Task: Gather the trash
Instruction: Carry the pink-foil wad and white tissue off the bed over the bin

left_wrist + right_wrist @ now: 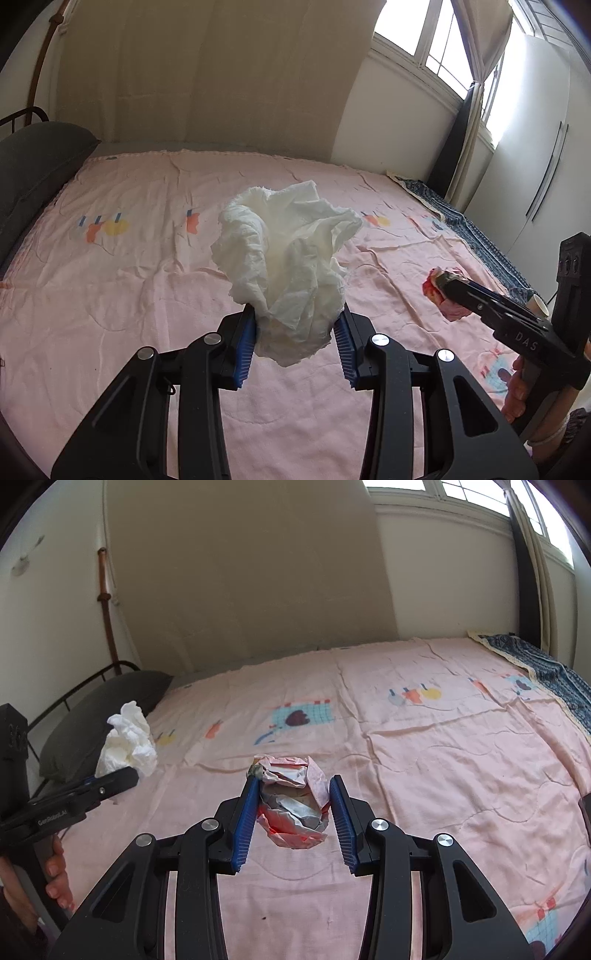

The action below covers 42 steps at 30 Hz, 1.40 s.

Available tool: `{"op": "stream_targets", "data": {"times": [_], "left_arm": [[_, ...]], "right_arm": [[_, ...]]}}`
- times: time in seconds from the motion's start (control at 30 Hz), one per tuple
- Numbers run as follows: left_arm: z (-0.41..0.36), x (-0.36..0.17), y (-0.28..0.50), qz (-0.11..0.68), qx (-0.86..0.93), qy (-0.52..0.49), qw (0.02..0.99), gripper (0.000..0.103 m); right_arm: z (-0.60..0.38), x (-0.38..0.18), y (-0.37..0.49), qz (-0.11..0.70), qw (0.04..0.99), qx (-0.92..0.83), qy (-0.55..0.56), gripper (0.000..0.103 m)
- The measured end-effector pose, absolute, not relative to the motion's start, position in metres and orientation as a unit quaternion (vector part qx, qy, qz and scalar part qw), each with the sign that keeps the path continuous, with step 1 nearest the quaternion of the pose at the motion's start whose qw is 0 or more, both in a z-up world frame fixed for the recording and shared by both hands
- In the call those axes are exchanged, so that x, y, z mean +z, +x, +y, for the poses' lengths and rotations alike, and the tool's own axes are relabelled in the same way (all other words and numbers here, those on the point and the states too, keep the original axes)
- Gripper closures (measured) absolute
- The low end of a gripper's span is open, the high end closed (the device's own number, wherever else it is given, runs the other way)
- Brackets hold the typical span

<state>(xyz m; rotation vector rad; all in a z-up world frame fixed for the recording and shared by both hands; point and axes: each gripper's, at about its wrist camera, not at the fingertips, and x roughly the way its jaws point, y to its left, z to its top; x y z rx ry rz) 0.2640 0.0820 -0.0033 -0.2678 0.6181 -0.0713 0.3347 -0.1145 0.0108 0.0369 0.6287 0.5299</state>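
Jaws clamp tissue (284, 258) and wrapper (291, 801).

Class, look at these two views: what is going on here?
A person is clearing trash off a bed with a gripper in each hand. The left gripper is shut on a crumpled white tissue; the right gripper is shut on a crumpled red and silver wrapper. Both pieces are held above the pink bedspread.
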Motion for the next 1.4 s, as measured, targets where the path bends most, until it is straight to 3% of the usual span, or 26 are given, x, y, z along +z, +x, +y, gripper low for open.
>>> {"op": "stream_targets", "data": {"times": [0.53,1.4], "left_arm": [[0.058,-0.028,0.215,0.332,-0.005,-0.149,0.931,0.064],[0.009,-0.056,0.119,0.402,-0.014,-0.065,0.913,0.064]], "right_arm": [[-0.104,-0.012,0.290,0.337,0.899,0.280,-0.003,0.066],[-0.132,-0.017,0.198,0.363,0.878,0.311,-0.005,0.066]]}}
